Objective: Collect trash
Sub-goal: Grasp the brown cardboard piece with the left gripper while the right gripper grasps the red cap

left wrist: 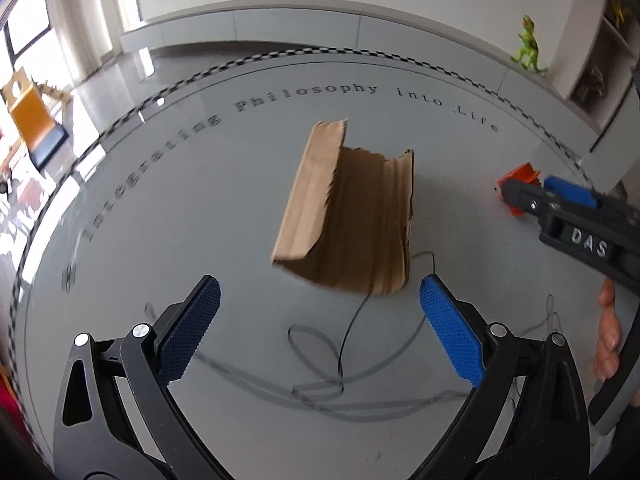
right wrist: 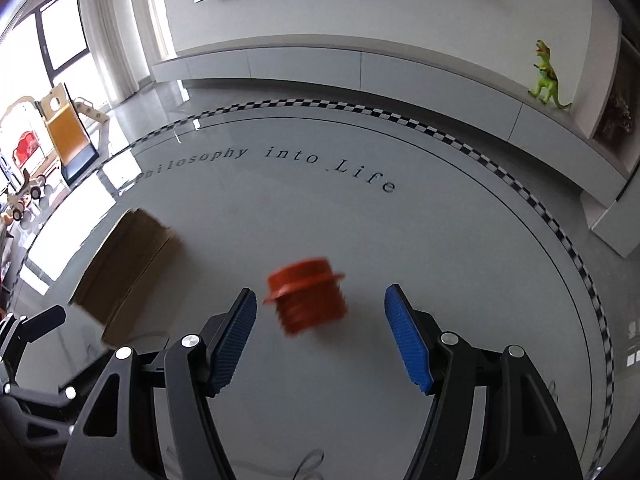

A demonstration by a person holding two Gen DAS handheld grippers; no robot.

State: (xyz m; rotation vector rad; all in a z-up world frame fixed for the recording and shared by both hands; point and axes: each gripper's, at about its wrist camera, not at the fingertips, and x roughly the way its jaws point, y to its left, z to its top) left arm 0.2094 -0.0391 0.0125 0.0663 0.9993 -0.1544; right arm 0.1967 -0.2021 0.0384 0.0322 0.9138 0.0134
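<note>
A torn, folded piece of brown cardboard (left wrist: 348, 212) lies on the round grey glass table (left wrist: 200, 208), just ahead of my left gripper (left wrist: 320, 292), which is open and empty. The cardboard also shows at the left of the right wrist view (right wrist: 128, 268). An orange threaded plastic cap (right wrist: 306, 298) lies on the table between and slightly ahead of the fingers of my right gripper (right wrist: 320, 304), which is open and empty. The cap also shows in the left wrist view (left wrist: 520, 178), partly hidden behind the right gripper (left wrist: 560, 204).
The table (right wrist: 440, 260) has a checkered rim and the lettering "Philosophy into Life". A thin black cable (left wrist: 348, 332) loops across the glass near the cardboard. A low white cabinet (right wrist: 320, 68) runs behind the table with a green toy dinosaur (right wrist: 546, 76) on it. Children's furniture stands at the far left.
</note>
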